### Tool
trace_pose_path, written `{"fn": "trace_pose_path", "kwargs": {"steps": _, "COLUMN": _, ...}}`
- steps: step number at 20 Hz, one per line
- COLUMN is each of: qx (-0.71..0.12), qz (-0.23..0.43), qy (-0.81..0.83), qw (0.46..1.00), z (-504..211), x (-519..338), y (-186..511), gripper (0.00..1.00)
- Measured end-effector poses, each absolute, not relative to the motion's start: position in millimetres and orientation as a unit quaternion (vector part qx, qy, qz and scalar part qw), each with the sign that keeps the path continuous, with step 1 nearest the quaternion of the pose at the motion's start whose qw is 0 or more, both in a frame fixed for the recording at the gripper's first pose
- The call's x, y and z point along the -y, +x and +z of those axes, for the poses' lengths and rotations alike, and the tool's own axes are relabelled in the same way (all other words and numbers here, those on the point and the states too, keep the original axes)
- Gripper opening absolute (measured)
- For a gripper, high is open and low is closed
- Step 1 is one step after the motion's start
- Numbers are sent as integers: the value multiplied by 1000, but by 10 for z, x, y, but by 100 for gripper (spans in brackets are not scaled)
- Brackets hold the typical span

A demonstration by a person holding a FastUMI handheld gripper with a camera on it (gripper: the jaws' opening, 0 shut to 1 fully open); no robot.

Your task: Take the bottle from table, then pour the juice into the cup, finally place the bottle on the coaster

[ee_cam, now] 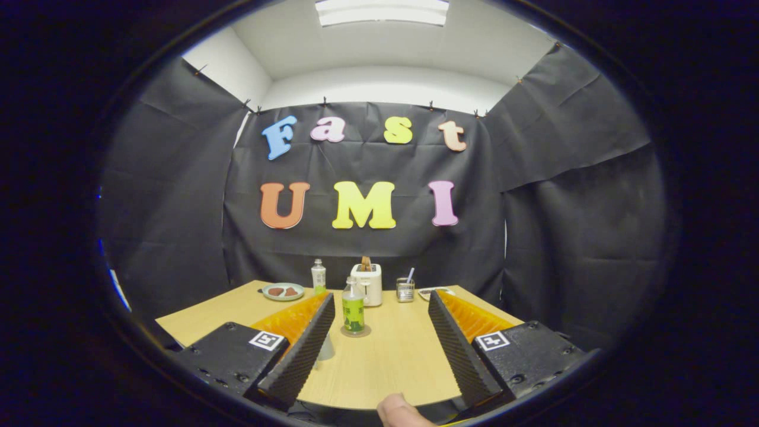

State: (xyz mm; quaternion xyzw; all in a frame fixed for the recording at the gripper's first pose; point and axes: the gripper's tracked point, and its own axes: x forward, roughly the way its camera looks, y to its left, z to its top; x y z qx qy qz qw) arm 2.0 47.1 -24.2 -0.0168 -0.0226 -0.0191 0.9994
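A clear bottle (353, 312) with a green label and a little juice stands upright on a round coaster (356, 333) in the middle of the wooden table (391, 362). It is between my fingers, nearer the left one and touching neither. My gripper (380, 299) is open wide, with nothing held. A pale cup (325, 349) stands close against the inner side of the left finger, mostly hidden by it.
At the back of the table are a second small bottle (318, 275), a plate (283, 291) with brown food, a white toaster (369, 283), a glass (405, 290) with a straw and a flat white item (434, 292). A person's fingertip (402, 413) shows at the near edge.
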Motion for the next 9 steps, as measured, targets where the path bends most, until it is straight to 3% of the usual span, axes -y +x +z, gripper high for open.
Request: {"fn": "trace_pose_path", "kwargs": {"steps": 9, "qx": 13, "qz": -10, "qy": -17, "qw": 1000, "z": -271, "x": -428, "y": 19, "gripper": 100}}
